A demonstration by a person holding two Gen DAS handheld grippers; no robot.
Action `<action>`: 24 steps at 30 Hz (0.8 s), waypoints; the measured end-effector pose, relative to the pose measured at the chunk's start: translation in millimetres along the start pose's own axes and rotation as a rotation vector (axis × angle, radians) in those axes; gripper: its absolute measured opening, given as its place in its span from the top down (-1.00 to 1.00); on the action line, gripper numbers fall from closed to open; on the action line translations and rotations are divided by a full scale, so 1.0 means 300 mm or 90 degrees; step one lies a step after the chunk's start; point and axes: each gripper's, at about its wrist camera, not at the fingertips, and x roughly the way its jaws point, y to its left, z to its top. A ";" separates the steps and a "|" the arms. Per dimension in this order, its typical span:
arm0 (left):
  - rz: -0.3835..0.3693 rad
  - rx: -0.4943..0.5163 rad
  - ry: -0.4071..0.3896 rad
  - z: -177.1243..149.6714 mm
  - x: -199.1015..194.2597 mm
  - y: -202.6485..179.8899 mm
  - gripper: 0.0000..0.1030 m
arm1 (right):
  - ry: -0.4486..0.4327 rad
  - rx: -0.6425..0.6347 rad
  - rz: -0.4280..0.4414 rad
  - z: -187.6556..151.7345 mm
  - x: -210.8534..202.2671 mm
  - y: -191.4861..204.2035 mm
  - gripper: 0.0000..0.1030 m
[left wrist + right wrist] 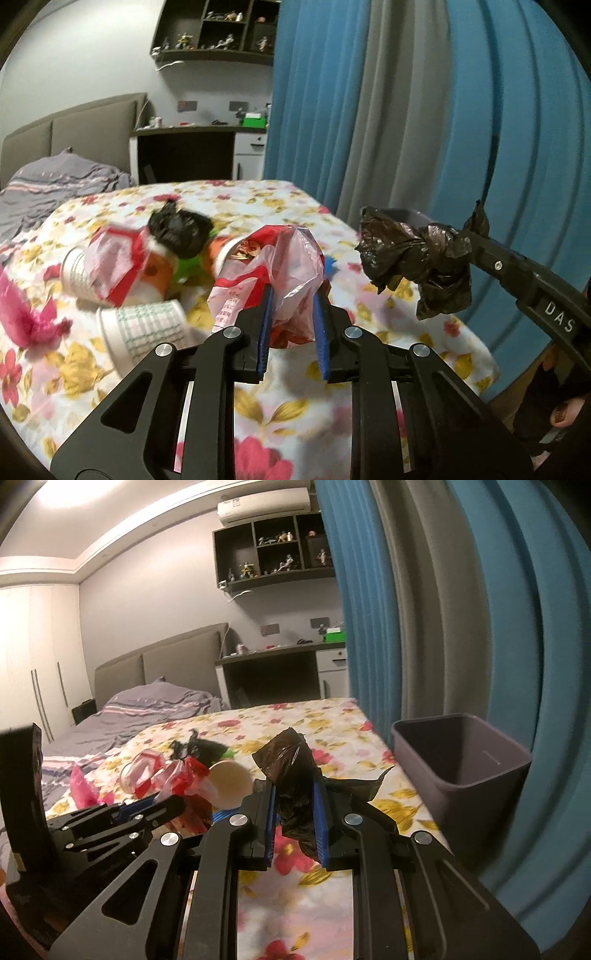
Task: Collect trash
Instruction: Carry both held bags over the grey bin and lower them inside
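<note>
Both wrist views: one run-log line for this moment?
left gripper: shut on red-and-white plastic bag | right gripper: shut on black plastic bag | grey bin: beside bed, nothing visible inside | cups: on bed

A: Where does the trash lie?
B: On the bed (332,716), in a heap toward its left side: two paper cups (144,328) on their sides nearest, a tied bag (181,232) behind them.
A: And the bin (461,768)?
B: Beside the bed's right edge, in front of the curtain (424,609).
A: What is held?
B: The left hand-held gripper (291,306) has a plastic bag (291,273) between its pads, above the bed. The right hand-held gripper (295,805) has a crumpled bag (291,775), to the right of the left one and left of the bin.
A: Behind the bed?
B: A headboard (162,664); to its right a bench (273,651), with a wall shelf (273,554) above.
</note>
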 end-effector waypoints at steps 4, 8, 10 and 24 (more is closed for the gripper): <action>-0.021 0.021 -0.010 0.051 0.034 -0.052 0.62 | -0.012 0.002 -0.020 0.022 -0.006 -0.040 0.64; -0.044 0.033 -0.017 0.107 0.082 -0.104 0.62 | -0.029 -0.004 -0.045 0.053 -0.011 -0.081 0.64; -0.055 0.036 -0.018 0.136 0.110 -0.129 0.62 | -0.038 -0.008 -0.059 0.070 -0.010 -0.106 0.64; -0.159 0.059 -0.031 0.361 0.434 -0.379 0.62 | -0.084 0.032 -0.174 0.203 0.061 -0.410 0.65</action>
